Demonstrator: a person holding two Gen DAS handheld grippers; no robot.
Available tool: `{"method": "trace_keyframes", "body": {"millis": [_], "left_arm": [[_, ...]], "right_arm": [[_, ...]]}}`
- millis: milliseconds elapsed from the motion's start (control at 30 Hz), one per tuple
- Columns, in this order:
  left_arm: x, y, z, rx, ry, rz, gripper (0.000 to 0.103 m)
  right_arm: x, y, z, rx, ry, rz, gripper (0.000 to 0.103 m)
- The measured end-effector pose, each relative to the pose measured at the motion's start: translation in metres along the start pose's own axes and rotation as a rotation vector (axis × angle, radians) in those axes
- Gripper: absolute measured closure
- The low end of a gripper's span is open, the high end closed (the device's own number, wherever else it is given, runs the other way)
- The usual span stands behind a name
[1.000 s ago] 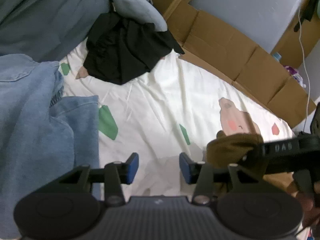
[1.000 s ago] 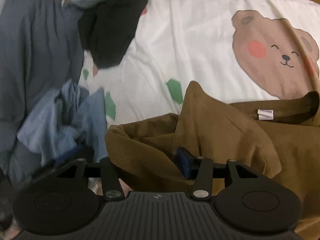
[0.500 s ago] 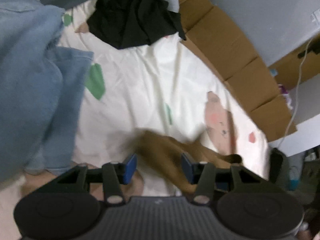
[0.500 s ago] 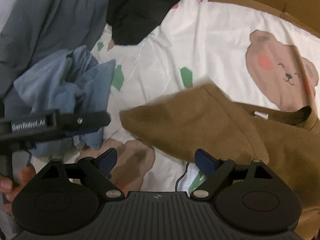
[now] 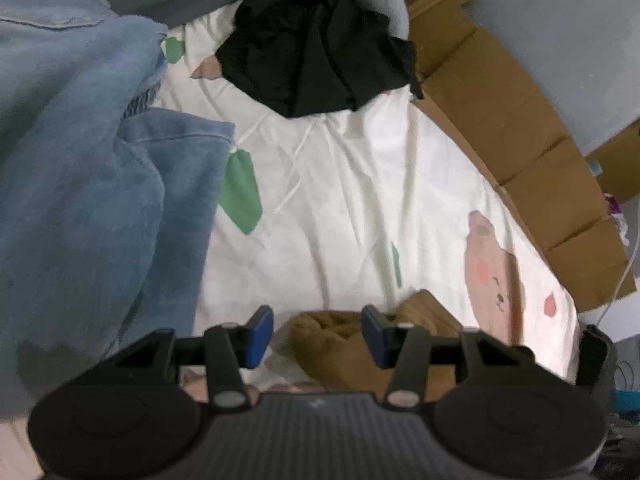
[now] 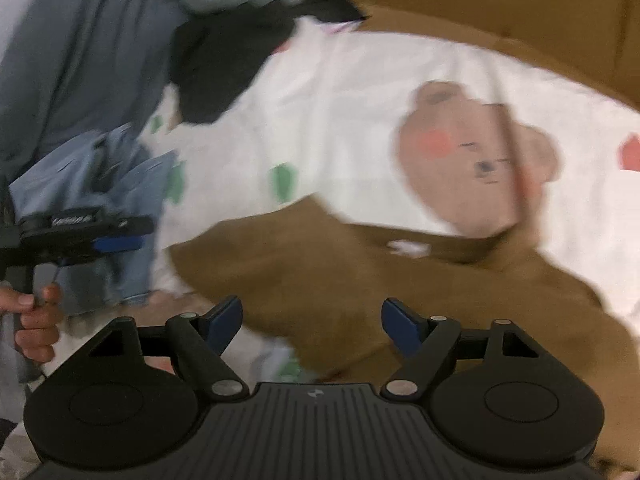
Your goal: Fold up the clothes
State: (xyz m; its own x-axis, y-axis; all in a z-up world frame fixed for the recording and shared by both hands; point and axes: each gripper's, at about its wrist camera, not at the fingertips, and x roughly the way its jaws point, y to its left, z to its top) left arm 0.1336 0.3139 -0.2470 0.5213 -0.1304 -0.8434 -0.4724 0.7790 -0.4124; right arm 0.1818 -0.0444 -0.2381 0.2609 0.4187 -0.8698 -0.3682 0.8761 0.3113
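A brown garment [image 6: 360,280] lies on the white bear-print sheet [image 6: 340,120], its collar and white label [image 6: 408,247] to the right. My right gripper [image 6: 311,322] is open and empty just above its near part. In the left wrist view a bunched edge of the brown garment [image 5: 332,344] sits between the blue pads of my left gripper [image 5: 317,338], which is open and holds nothing. The left gripper [image 6: 116,244] also shows at the left of the right wrist view, in a hand.
Blue denim clothing [image 5: 80,200] is heaped at the left. A black garment [image 5: 316,60] lies at the far end of the sheet [image 5: 340,200]. Grey fabric [image 6: 80,60] lies beyond it. Flattened cardboard [image 5: 520,140] lines the sheet's right edge.
My right gripper opened and let go of the brown garment, which dropped flat onto the sheet. My left gripper moved over the garment's left edge. The right view is blurred by motion.
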Motion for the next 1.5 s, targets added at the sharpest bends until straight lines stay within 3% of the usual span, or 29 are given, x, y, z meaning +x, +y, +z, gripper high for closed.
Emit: {"method": "trace_keyframes", "body": {"millis": [200,467,667,700,733,767,867,933,1000,1233,1500], "left_arm": [[0.029,0.001,-0.004,0.024,0.054,0.033,0.053],[0.051,0.006,-0.019,-0.011,0.154,0.027,0.052],[0.063,0.007,-0.032,-0.033,0.219,-0.001,0.054],[0.064,0.007,-0.033,-0.035,0.221,-0.009,0.059],[0.063,0.008,-0.034,-0.034,0.227,-0.027,0.079],[0.064,0.007,-0.035,-0.028,0.244,-0.046,0.090],[0.057,0.000,-0.039,0.051,0.261,-0.049,0.092],[0.048,-0.005,-0.043,0.126,0.257,-0.038,0.094],[0.041,-0.007,-0.044,0.176,0.251,-0.024,0.095],[0.019,-0.004,-0.034,0.279,0.175,0.048,0.096],[0.000,-0.014,-0.015,0.365,0.098,0.055,0.096]], "right_arm": [[-0.024,-0.068,0.006,0.041,-0.031,-0.120,0.041],[-0.037,-0.149,0.003,0.086,-0.018,-0.287,0.041],[-0.017,-0.175,-0.018,0.160,0.082,-0.195,0.037],[-0.015,-0.174,-0.022,0.162,0.091,-0.179,0.037],[-0.012,-0.172,-0.026,0.155,0.099,-0.172,0.038],[-0.011,-0.169,-0.030,0.143,0.105,-0.169,0.040],[-0.016,-0.161,-0.036,0.113,0.118,-0.177,0.059],[-0.027,-0.159,-0.039,0.096,0.123,-0.182,0.083],[-0.036,-0.154,-0.042,0.077,0.121,-0.177,0.088],[-0.073,-0.140,-0.052,0.057,0.142,-0.114,0.092],[-0.083,-0.114,-0.095,0.113,0.286,-0.008,0.093]]}}
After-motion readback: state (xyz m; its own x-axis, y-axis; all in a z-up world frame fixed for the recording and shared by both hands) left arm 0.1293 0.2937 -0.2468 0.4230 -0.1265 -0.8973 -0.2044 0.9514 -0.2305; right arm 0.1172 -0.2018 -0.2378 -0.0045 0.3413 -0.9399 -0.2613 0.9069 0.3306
